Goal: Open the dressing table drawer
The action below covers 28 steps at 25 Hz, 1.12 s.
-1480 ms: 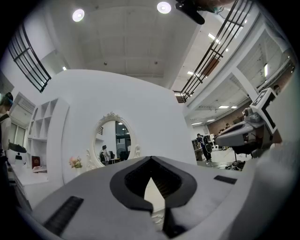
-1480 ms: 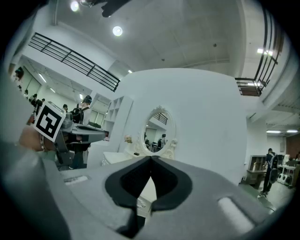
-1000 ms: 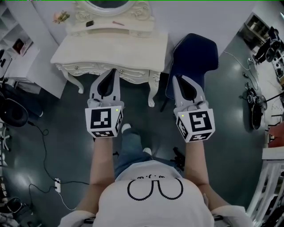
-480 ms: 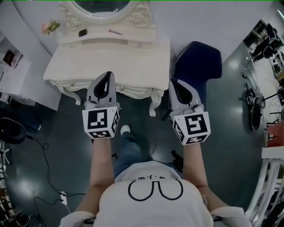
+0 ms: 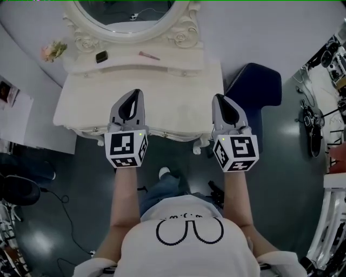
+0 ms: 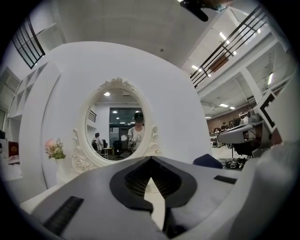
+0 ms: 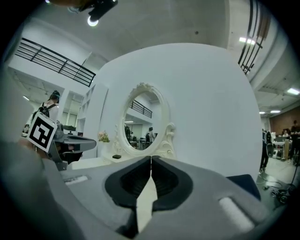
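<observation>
The dressing table [image 5: 173,103] stands right in front of the person, against a white curved wall. There is one table. It is cream white, with a smooth flat top and curly carved edges. The drawer [image 5: 170,134] is in the front edge, between the two grippers. From above it shows only as a thin carved strip, and it looks pushed in. There are two grippers, one in each hand, held side by side over the front part of the table top. The left gripper [image 5: 134,93] has its two grey jaws pressed together with nothing between them. The right gripper [image 5: 219,98] is the same, closed and empty. Each one carries one white cube with black square marks, the left cube [image 5: 127,149] and the right cube [image 5: 236,153]. At the back of the table is one oval mirror [image 5: 130,16] in a bumpy carved frame. On the small shelf below it lie one little dark flat thing [image 5: 101,56] and one thin pink stick [image 5: 148,55]. One bunch of pale pink flowers [image 5: 52,51] sits at the left end. One dark blue soft chair [image 5: 262,89] stands to the right of the table. The floor [image 5: 65,216] is dark and shiny.
</observation>
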Motion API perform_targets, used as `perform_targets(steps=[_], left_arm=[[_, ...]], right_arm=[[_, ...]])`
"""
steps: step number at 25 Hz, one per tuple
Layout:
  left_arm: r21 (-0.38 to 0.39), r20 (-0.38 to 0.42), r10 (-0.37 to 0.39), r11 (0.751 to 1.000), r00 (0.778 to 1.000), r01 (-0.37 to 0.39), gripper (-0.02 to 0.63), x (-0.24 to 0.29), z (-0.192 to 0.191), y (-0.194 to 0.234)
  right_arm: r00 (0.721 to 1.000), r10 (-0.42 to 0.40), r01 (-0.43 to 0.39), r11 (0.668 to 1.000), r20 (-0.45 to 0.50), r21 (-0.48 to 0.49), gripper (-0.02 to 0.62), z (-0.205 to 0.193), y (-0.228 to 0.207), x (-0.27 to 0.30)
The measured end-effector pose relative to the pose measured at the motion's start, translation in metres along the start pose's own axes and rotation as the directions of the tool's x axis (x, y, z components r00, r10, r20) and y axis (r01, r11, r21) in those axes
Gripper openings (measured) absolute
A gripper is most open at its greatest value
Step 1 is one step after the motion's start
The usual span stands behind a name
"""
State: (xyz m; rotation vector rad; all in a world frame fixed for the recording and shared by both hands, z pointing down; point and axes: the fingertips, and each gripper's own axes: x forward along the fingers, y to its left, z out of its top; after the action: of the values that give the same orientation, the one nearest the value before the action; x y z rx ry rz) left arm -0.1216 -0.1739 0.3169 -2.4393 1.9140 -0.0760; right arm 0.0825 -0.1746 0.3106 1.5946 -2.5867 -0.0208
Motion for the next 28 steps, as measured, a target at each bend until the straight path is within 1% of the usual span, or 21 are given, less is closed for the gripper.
perform_targets(steps=[1, 5, 6, 9, 11, 13, 17, 19, 21, 23, 25, 28], left_arm=[[-0.004, -0.001, -0.011, 1.0, 1.0, 0.011, -0.002, 0.007, -0.001, 0.009], [-0.021, 0.001, -0.049, 0.999, 0.999, 0.049, -0.002, 0.026, -0.006, 0.031], [-0.028, -0.001, -0.054, 0.998, 0.999, 0.054, -0.002, 0.029, -0.009, 0.035], [-0.053, -0.015, -0.07, 0.996, 0.997, 0.069, -0.002, 0.038, -0.022, 0.043], [-0.067, -0.02, -0.073, 0.995, 0.997, 0.072, -0.002, 0.046, -0.028, 0.048], [-0.074, -0.02, -0.077, 0.994, 0.997, 0.076, -0.002, 0.052, -0.031, 0.051], [-0.08, -0.025, -0.083, 0.994, 0.996, 0.081, -0.002, 0.069, -0.04, 0.058], [-0.083, -0.029, -0.083, 0.993, 0.996, 0.081, -0.002, 0.08, -0.043, 0.064], [-0.089, -0.034, -0.091, 0.992, 0.995, 0.087, -0.002, 0.091, -0.046, 0.067], [-0.088, -0.041, -0.102, 0.991, 0.994, 0.098, -0.002, 0.104, -0.049, 0.069], [-0.082, -0.05, -0.109, 0.991, 0.993, 0.104, -0.002, 0.12, -0.053, 0.071], [-0.075, -0.072, -0.122, 0.99, 0.99, 0.116, -0.002, 0.143, -0.063, 0.075]], right_arm=[[1.0, -0.011, 0.011, 1.0, -0.004, -0.003, -0.001, 0.0, 0.002, 0.011], [0.999, -0.025, 0.024, 1.0, -0.048, -0.017, 0.087, -0.007, 0.013, 0.04], [0.998, -0.024, 0.023, 1.0, -0.063, -0.007, 0.132, -0.012, 0.016, 0.045], [0.993, -0.026, 0.029, 0.999, -0.113, 0.026, 0.297, -0.03, 0.019, 0.06], [0.99, -0.027, 0.03, 0.999, -0.139, 0.019, 0.338, -0.04, 0.02, 0.07], [0.986, -0.019, 0.024, 0.999, -0.164, 0.029, 0.341, -0.048, 0.02, 0.078], [0.98, -0.011, 0.029, 0.996, -0.199, 0.088, 0.336, -0.067, 0.016, 0.1], [0.975, 0.001, 0.025, 0.993, -0.222, 0.113, 0.314, -0.079, 0.015, 0.117], [0.968, 0.008, 0.025, 0.991, -0.251, 0.13, 0.271, -0.092, 0.012, 0.135], [0.96, 0.004, 0.035, 0.991, -0.281, 0.133, 0.206, -0.107, 0.006, 0.154], [0.951, 0.004, 0.041, 0.989, -0.311, 0.139, 0.188, -0.123, 0.0, 0.175], [0.935, 0.015, 0.052, 0.983, -0.355, 0.178, 0.163, -0.146, -0.008, 0.206]])
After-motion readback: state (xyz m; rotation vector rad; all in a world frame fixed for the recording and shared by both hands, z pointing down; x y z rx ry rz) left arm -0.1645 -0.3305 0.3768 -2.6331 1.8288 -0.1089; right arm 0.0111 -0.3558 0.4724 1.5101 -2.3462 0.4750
